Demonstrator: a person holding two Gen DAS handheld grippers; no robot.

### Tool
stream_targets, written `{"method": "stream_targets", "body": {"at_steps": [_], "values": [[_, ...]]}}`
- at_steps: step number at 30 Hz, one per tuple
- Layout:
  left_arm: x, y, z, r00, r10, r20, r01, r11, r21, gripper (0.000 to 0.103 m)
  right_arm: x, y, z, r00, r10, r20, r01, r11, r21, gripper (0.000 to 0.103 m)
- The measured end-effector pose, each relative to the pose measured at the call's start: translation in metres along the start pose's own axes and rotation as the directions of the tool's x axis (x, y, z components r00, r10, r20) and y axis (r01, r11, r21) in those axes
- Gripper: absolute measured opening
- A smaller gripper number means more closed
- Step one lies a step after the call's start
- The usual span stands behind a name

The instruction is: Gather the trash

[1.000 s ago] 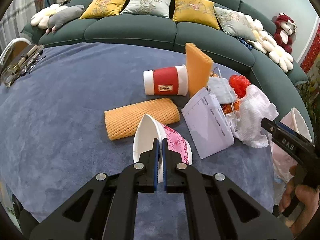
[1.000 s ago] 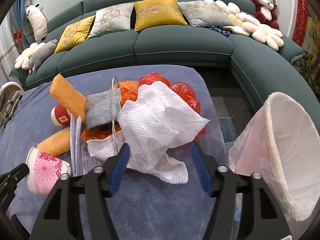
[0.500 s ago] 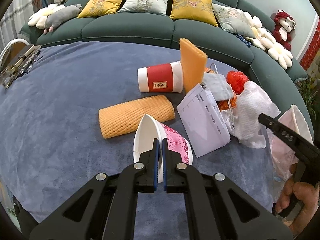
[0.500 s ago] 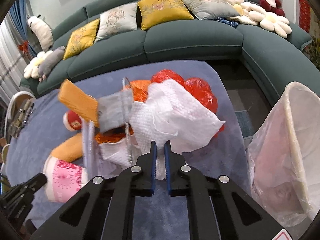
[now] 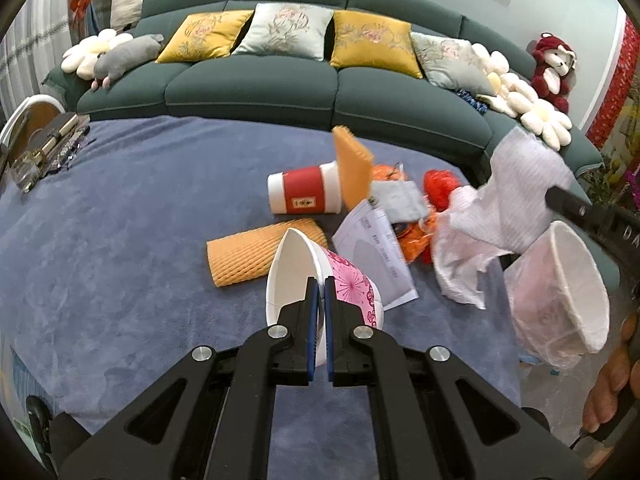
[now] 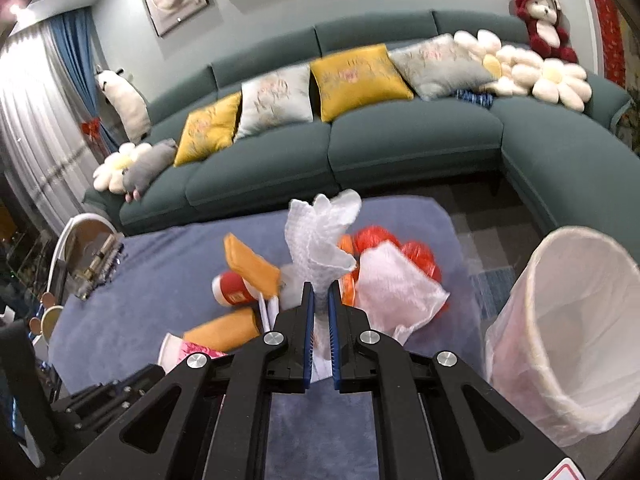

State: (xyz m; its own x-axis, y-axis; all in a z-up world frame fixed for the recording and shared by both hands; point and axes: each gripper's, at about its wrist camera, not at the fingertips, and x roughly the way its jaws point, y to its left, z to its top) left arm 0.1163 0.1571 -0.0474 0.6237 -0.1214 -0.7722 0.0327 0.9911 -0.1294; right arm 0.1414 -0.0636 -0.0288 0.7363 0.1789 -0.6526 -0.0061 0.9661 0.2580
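- The left gripper (image 5: pixel 319 280) has its fingers pinched tight on the rim of a pink paper cup (image 5: pixel 320 280).
- The right gripper (image 6: pixel 320 286) squeezes a white paper towel (image 6: pixel 322 236), held up above the blue worktop (image 5: pixel 120 240).
- A lined trash bin (image 6: pixel 568 320) stands on the right, near the trash pile.

cup (image 5: pixel 308 192) behind foam sleeve (image 5: pixel 256 252) | bin (image 5: pixel 568 284) right of table (image 5: pixel 120 240)

Two paper cups (image 5: pixel 306 194) (image 5: pixel 320 280), two foam sleeves (image 5: pixel 256 252) (image 5: pixel 353 166), one bin (image 6: pixel 560 328), five cushions (image 5: pixel 372 42).
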Motion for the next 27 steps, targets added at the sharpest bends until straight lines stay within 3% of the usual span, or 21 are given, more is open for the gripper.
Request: {"method": "stream_targets", "body": {"at_steps": [7,14,19,27], "values": [[-0.024,-0.035,0.001,0.999,-0.042,0.035,0.040,0.997,0.059,0.003,-0.040,-0.017,0.011,0.997,-0.032,0.076,0.031,0.999,0.008,0.007],[-0.037,-0.097,0.002,0.991,-0.124,0.052,0.114,0.980,0.164,0.003,-0.068,-0.065,0.000,0.989,-0.117,0.095,0.113,0.993,0.043,0.007],[-0.039,-0.153,0.003,0.977,-0.210,0.037,0.195,0.952,0.237,0.003,-0.084,-0.109,-0.011,0.975,-0.199,0.097,0.193,0.979,0.072,0.007],[-0.033,-0.251,0.004,0.938,-0.347,-0.006,0.328,0.881,0.341,0.003,-0.100,-0.179,-0.026,0.952,-0.295,0.076,0.281,0.946,0.159,0.007]]}}
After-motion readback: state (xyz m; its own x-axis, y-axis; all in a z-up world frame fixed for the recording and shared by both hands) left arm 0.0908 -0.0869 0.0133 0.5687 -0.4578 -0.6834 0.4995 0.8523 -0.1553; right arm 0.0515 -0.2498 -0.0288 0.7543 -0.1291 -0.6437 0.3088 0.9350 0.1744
